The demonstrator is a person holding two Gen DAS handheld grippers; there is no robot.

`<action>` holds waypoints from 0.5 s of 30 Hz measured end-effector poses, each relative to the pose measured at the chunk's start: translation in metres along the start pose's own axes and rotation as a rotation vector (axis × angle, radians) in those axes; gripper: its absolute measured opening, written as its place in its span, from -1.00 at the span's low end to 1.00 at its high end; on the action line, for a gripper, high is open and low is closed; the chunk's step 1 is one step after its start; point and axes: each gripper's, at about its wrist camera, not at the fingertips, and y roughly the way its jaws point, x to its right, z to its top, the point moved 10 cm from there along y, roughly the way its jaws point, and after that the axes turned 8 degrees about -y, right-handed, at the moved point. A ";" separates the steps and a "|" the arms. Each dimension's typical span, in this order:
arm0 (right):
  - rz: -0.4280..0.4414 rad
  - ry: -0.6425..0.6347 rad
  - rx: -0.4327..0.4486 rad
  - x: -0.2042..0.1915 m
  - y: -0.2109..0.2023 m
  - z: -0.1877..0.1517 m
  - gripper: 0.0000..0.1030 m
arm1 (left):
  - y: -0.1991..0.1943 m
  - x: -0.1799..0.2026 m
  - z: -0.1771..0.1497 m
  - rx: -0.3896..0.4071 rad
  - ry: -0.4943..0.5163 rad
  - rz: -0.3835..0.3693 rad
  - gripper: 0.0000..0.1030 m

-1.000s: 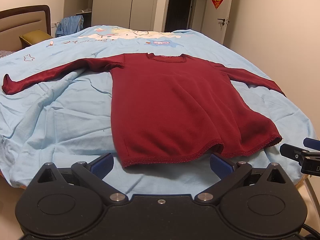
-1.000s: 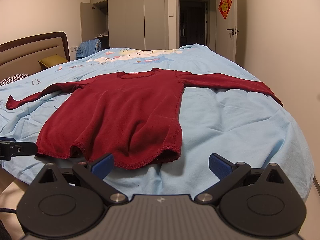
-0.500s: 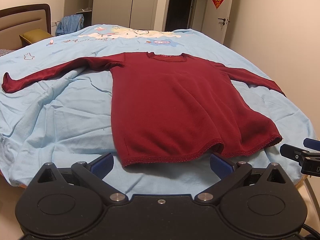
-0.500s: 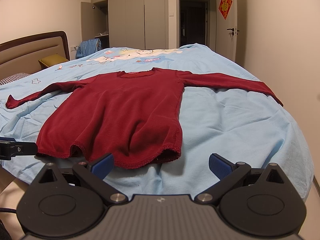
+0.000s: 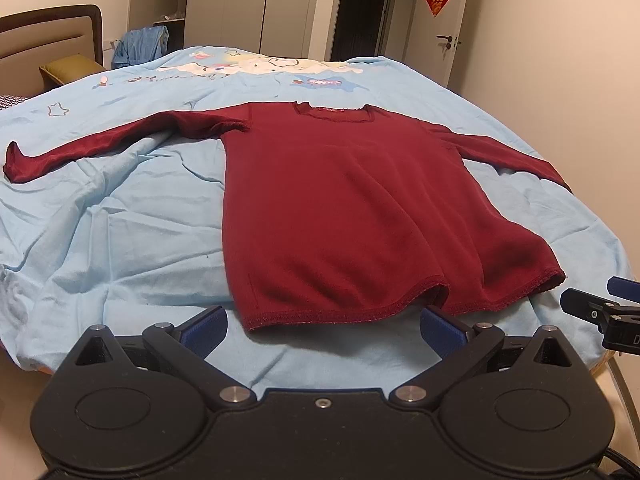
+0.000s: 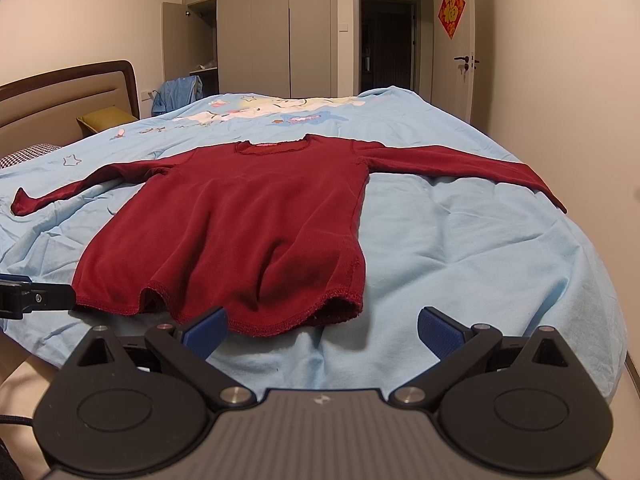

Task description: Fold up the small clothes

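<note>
1. A dark red long-sleeved top (image 5: 344, 216) is lying flat on a light blue bedspread (image 5: 120, 248), sleeves stretching out to either side and neckline pointing toward the wardrobe (image 6: 256, 28).
2. The left gripper (image 5: 323, 326) is hovering just short of the top's hem, jaws spread wide and holding nothing.
3. The right gripper (image 6: 322, 328) is waiting beside the hem's right corner, likewise released and gripping nothing.
</note>
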 end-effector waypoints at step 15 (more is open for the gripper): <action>0.002 -0.003 -0.007 -0.001 0.002 -0.003 1.00 | 0.002 -0.001 0.002 -0.019 -0.014 -0.003 0.99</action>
